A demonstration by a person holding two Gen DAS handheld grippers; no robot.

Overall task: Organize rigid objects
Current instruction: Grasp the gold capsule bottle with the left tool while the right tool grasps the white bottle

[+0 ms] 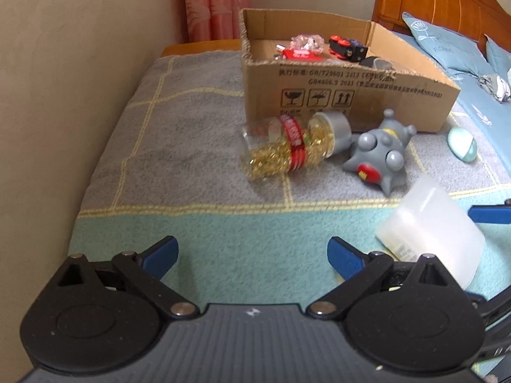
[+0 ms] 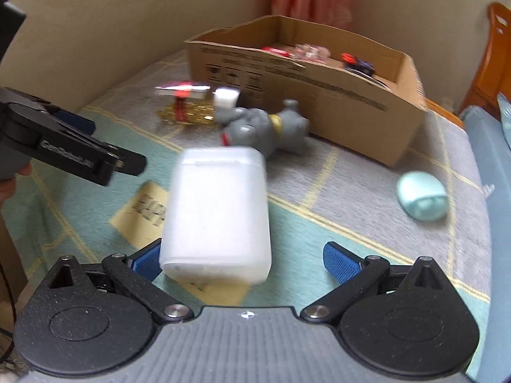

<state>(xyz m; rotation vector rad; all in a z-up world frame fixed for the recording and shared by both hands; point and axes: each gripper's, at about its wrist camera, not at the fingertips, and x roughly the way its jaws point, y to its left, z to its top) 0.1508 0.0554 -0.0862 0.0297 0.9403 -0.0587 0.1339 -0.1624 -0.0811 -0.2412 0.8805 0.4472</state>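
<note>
A bed covered by a grey-and-teal checked blanket is carrying an open cardboard box, with a capsule-filled bottle lying on its side, a grey spiky toy and a pale teal egg-shaped object resting nearby.

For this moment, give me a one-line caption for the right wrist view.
Open right tool around a white plastic jar on the bed, cardboard box and grey toy beyond.

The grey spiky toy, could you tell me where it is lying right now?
The grey spiky toy lies on the blanket just in front of the cardboard box, right of the capsule bottle, touching its cap, and left of the mint egg-shaped object.
</note>
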